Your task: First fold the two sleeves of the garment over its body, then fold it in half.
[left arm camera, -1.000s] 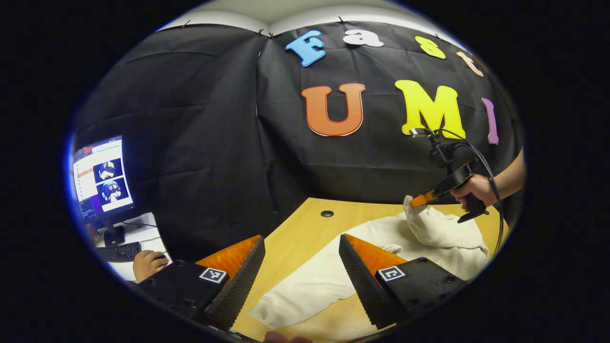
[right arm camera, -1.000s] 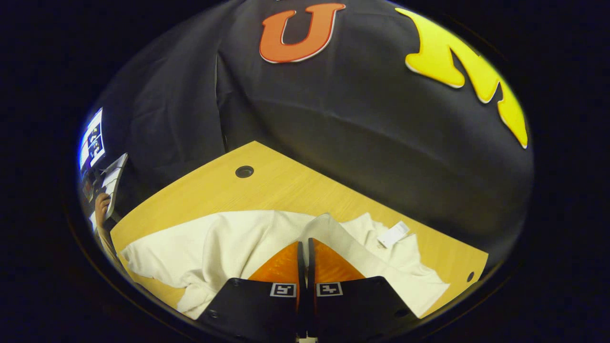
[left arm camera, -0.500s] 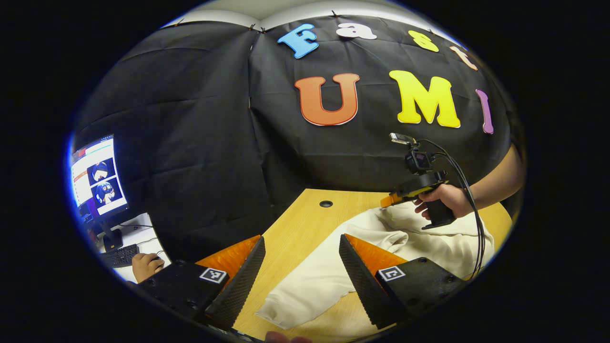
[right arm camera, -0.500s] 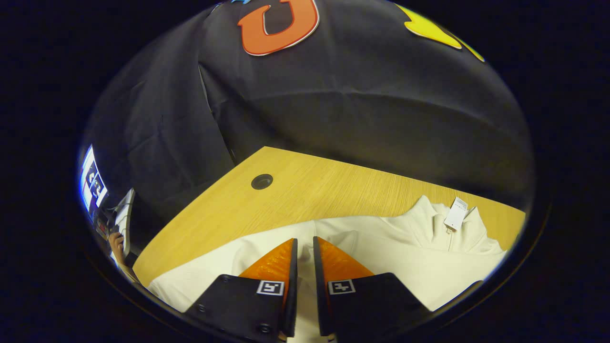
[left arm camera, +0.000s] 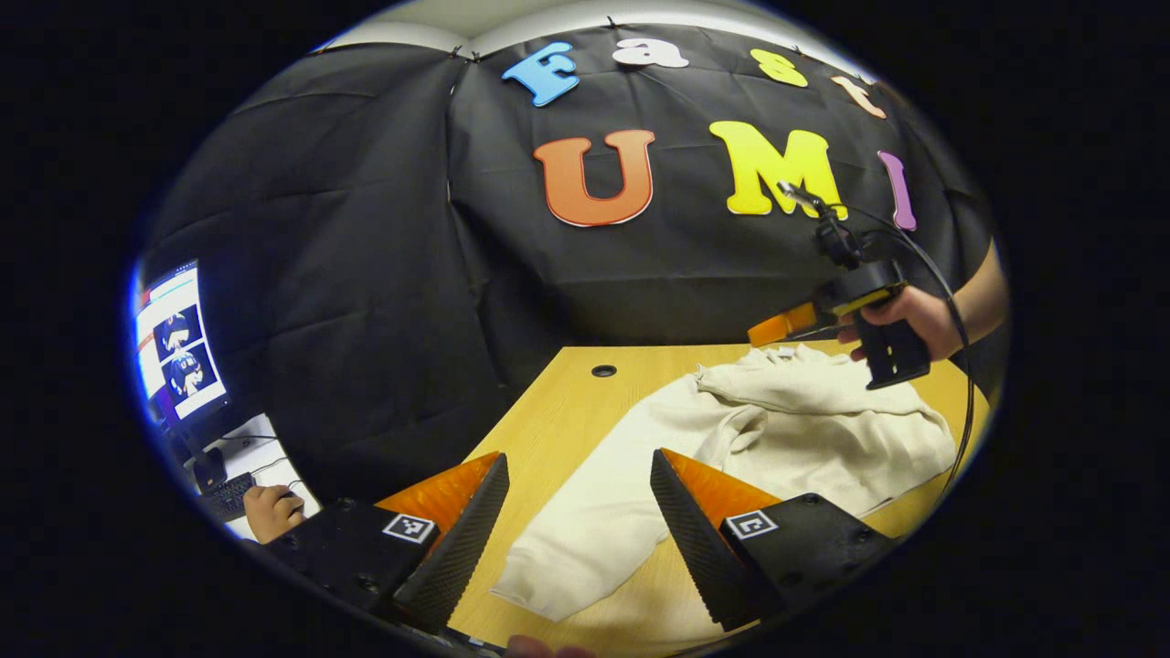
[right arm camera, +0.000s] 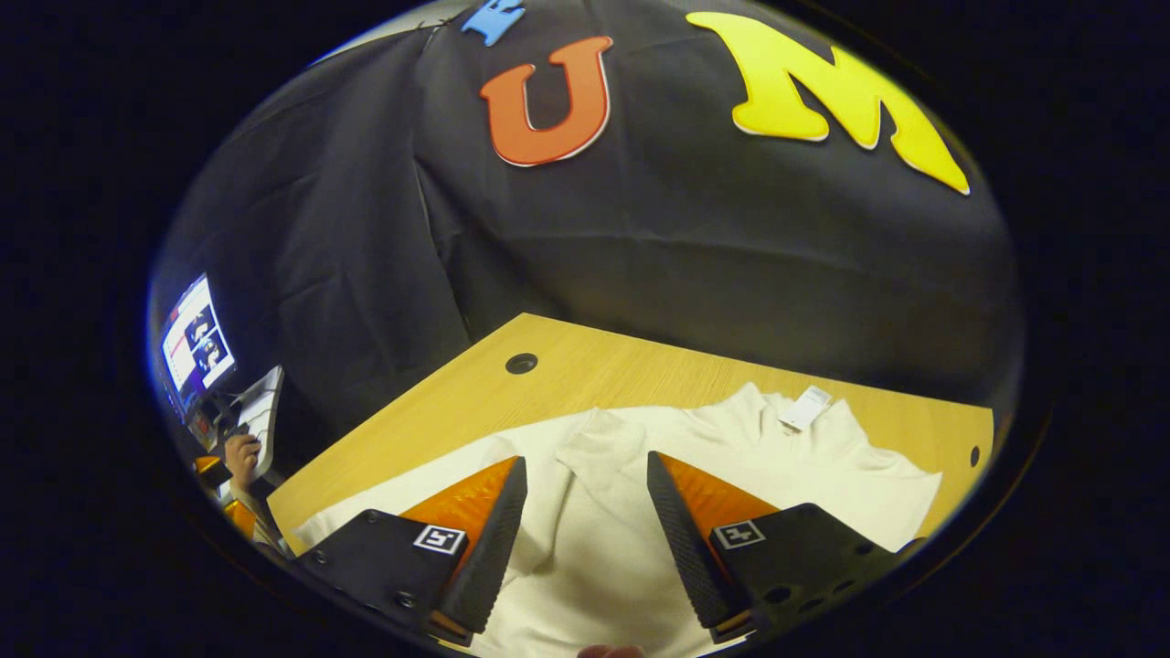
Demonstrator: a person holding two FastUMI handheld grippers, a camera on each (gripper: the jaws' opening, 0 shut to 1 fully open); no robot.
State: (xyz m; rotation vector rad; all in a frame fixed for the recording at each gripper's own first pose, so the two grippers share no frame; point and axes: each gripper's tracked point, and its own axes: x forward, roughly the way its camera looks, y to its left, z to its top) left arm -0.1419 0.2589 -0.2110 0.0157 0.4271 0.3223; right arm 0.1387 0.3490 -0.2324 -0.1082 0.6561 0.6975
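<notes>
A cream fabric garment (left arm camera: 786, 429) lies spread on the light wooden surface (left arm camera: 567, 411), one sleeve (right arm camera: 603, 448) folded over its body and the other sleeve (left arm camera: 585, 539) stretched toward the near edge. A round cable hole (left arm camera: 603, 371) sits behind it. A computer monitor (left arm camera: 174, 343) stands far left, beyond the surface.

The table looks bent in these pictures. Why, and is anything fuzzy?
Left gripper view: the fisheye lens curves the table edge; the garment looks sharp. Right gripper view: same bending, and the monitor glows brightly, slightly blurred.
</notes>
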